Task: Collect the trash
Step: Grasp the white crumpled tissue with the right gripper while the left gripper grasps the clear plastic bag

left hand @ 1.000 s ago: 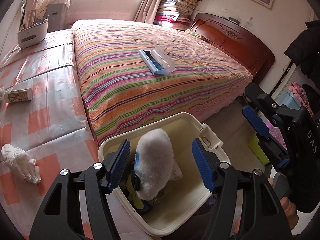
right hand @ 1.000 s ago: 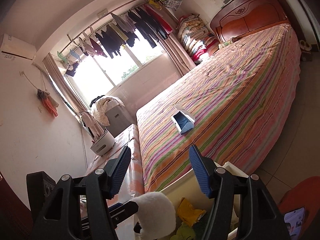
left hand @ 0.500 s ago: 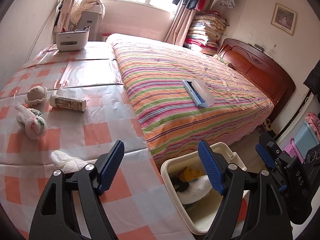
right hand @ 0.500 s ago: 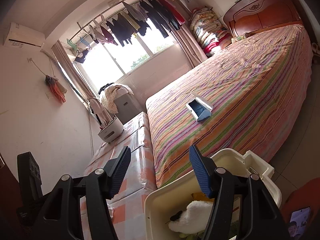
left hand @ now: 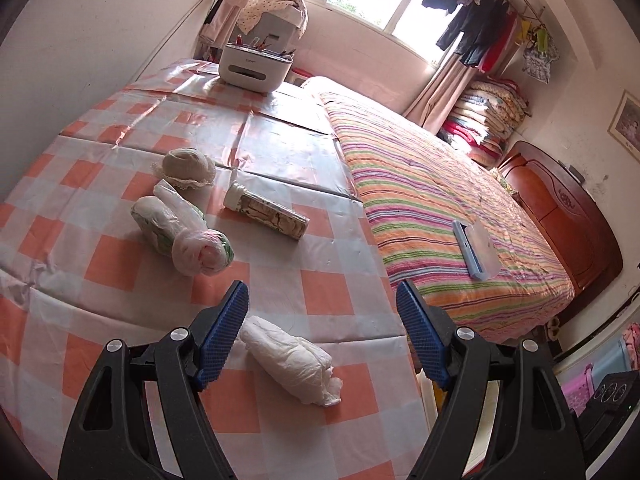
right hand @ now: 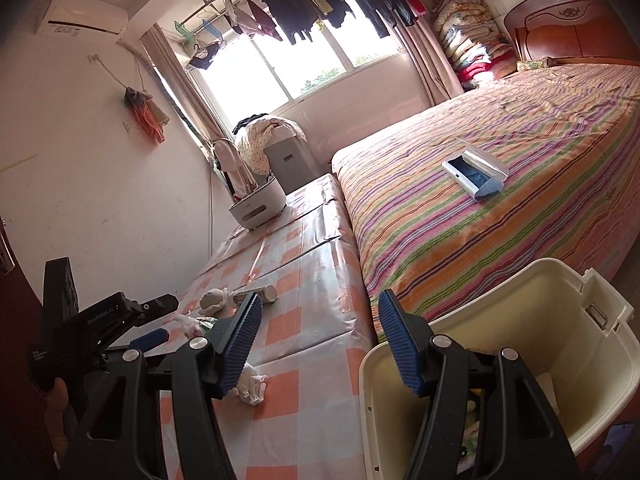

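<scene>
Left gripper [left hand: 322, 322], jaws apart, hovers over a crumpled tissue [left hand: 294, 360] near the tabletop [left hand: 120, 280] edge, where a clumsy pinch could knock it off beside the bin [right hand: 560, 292]

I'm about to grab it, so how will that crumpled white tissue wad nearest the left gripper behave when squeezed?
The tissue wad looks soft and wrinkled, so it will probably squash flat between the left gripper fingers. It seems light for its size. Its loose, ragged end may trail or unfold when lifted. It lies flat, so rolling is unlikely.
</scene>
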`<state>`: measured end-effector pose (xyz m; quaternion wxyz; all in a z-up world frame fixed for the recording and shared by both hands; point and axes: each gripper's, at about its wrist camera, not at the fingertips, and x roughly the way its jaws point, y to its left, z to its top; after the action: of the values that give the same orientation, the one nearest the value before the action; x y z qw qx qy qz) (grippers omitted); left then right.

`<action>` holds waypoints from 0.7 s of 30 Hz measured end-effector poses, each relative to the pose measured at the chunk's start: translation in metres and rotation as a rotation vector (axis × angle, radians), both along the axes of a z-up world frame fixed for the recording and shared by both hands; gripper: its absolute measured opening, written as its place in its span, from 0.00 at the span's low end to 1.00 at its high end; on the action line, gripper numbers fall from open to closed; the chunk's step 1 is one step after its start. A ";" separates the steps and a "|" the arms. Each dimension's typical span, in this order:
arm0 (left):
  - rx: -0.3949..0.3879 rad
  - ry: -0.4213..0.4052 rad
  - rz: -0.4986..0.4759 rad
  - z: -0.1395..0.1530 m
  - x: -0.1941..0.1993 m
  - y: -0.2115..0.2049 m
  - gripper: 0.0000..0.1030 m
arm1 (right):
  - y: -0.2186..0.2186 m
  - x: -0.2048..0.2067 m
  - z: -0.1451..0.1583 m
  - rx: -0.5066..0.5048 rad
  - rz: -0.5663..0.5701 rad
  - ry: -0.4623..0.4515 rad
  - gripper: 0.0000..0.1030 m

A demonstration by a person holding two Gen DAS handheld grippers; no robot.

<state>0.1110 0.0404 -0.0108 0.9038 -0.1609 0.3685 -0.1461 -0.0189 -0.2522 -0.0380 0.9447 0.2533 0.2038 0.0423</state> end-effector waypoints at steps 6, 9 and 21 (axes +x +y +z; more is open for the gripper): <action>0.000 0.037 0.065 -0.005 0.019 0.032 0.73 | 0.035 0.022 -0.007 -0.057 0.127 0.035 0.58; -0.006 0.065 0.107 -0.010 0.030 0.049 0.73 | 0.056 0.037 -0.010 -0.105 0.211 0.054 0.58; -0.053 0.200 0.233 -0.038 0.083 0.093 0.73 | 0.130 0.085 -0.027 -0.281 0.459 0.124 0.57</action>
<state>0.1939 0.1330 -0.0485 0.8689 -0.2401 0.4315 -0.0333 0.0656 -0.1225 -0.0650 0.9221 0.0692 0.3170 0.2110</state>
